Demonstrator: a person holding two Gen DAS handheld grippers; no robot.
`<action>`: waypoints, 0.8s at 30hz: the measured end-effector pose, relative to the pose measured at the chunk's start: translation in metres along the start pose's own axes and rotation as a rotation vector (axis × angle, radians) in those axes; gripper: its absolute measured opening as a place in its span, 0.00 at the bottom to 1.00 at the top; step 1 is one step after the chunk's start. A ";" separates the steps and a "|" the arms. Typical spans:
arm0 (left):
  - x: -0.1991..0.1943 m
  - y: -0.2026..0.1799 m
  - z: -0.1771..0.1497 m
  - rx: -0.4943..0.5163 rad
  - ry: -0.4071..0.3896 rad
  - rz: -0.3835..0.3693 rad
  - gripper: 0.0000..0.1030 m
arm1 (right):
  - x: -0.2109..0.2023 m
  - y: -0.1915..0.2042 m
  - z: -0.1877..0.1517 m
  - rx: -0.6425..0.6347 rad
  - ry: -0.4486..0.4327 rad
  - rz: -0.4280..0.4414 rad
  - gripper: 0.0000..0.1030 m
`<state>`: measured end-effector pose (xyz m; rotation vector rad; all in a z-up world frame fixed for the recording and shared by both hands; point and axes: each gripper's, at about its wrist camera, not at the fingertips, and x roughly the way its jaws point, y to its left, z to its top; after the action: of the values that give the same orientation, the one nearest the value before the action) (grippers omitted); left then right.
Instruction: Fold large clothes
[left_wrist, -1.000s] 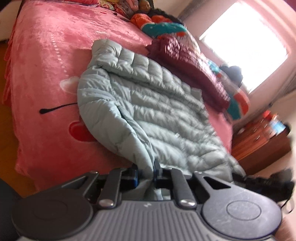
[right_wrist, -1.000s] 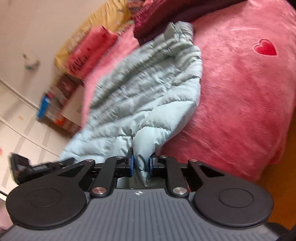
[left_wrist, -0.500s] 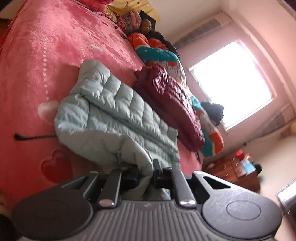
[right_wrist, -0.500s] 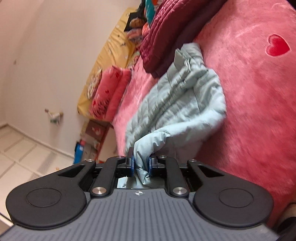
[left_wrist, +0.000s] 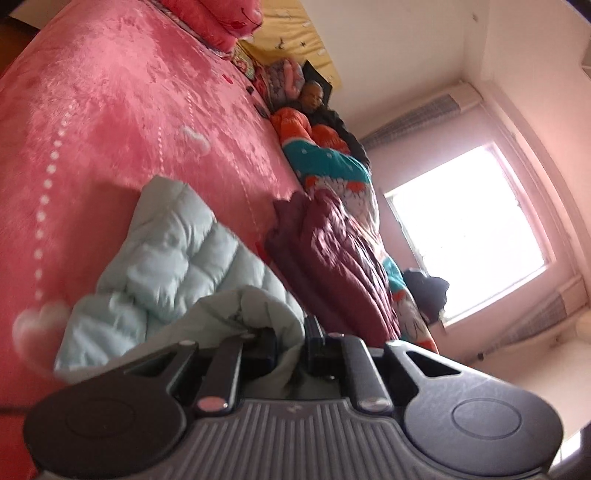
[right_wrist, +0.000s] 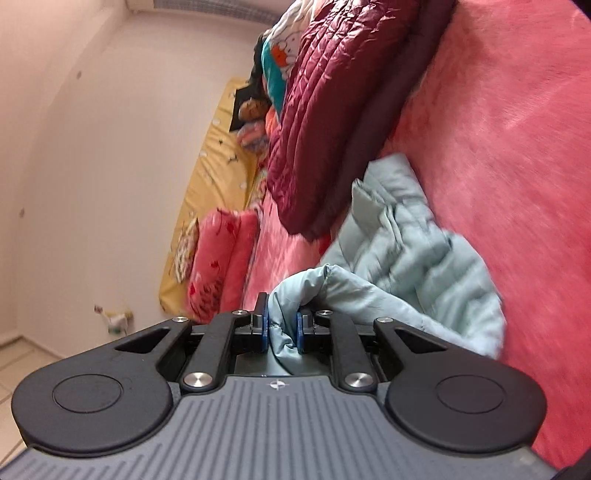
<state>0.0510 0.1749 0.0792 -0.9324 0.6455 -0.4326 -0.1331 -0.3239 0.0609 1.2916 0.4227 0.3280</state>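
A pale blue quilted puffer jacket (left_wrist: 177, 266) lies bunched on the pink bed; it also shows in the right wrist view (right_wrist: 424, 273). My left gripper (left_wrist: 290, 341) is shut on a fold of the jacket's edge, which bulges up between the fingers. My right gripper (right_wrist: 281, 326) is shut on another fold of the same jacket, pinched between its blue pads (right_wrist: 263, 328). Both grippers hold the lifted edge above the rest of the jacket, so the near half drapes over the far half.
A pink plush bedspread (left_wrist: 110, 110) with heart patterns covers the bed. A maroon quilted coat (left_wrist: 332, 266) lies just beyond the jacket, also in the right wrist view (right_wrist: 325, 110). Colourful bedding (left_wrist: 325, 162), pink pillows (right_wrist: 221, 258) and a bright window (left_wrist: 469, 229) lie farther off.
Both grippers have lifted and carried the jacket's near edge toward its far end. The jacket went from spread out flat to doubled over and bunched.
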 end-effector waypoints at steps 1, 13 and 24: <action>0.007 0.002 0.004 -0.003 -0.006 0.009 0.10 | 0.006 -0.001 0.004 0.008 -0.005 0.002 0.16; 0.075 0.037 0.033 -0.069 -0.042 0.086 0.10 | 0.056 -0.035 0.038 0.069 -0.044 -0.032 0.16; 0.069 0.024 0.052 -0.001 -0.157 0.097 0.64 | 0.066 -0.045 0.050 0.036 -0.082 -0.034 0.80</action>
<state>0.1388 0.1774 0.0593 -0.9218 0.5447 -0.2697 -0.0509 -0.3475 0.0201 1.3271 0.3821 0.2392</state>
